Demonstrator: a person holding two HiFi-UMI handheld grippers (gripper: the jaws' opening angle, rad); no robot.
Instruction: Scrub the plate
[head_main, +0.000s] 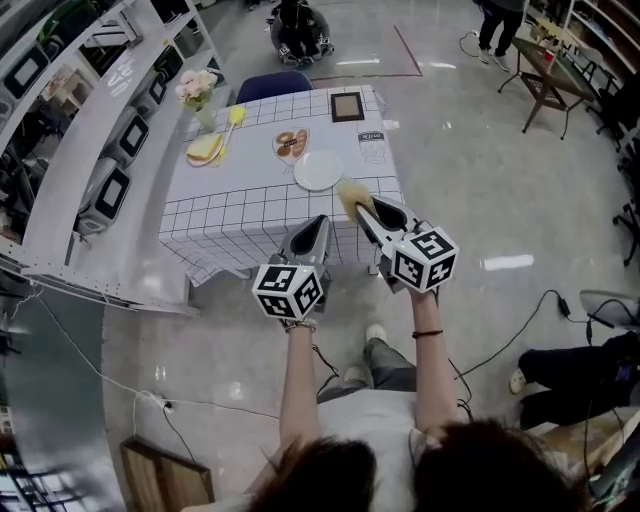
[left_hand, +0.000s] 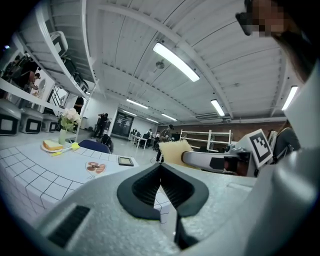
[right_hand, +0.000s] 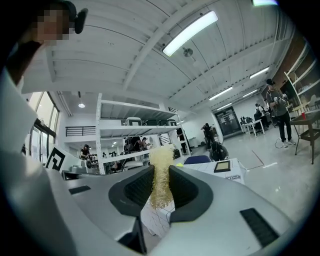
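Right gripper (right_hand: 161, 176): jaws clamped on a yellow scrub pad (right_hand: 161, 167). The pad stands upright between them and sticks out past the tips.

Left gripper (left_hand: 160, 169): jaws pressed together, nothing between them.

In the head view we see both grippers side by side over the near edge of the table (head_main: 215, 225). The left one is just left of the right one and apart from it.

The pad hangs over the checked cloth (head_main: 250, 190). The white plate (head_main: 318, 170) lies flat just beyond the pad and a little left of it. We cannot tell whether they touch.

Beyond the left gripper a printed mat (head_main: 291, 143) lies just beside the plate, with flowers (head_main: 196, 88) at the far left corner. Beyond the right gripper a small frame (head_main: 347, 105) sits near the far edge. A blue chair (head_main: 272, 85) stands behind the table.
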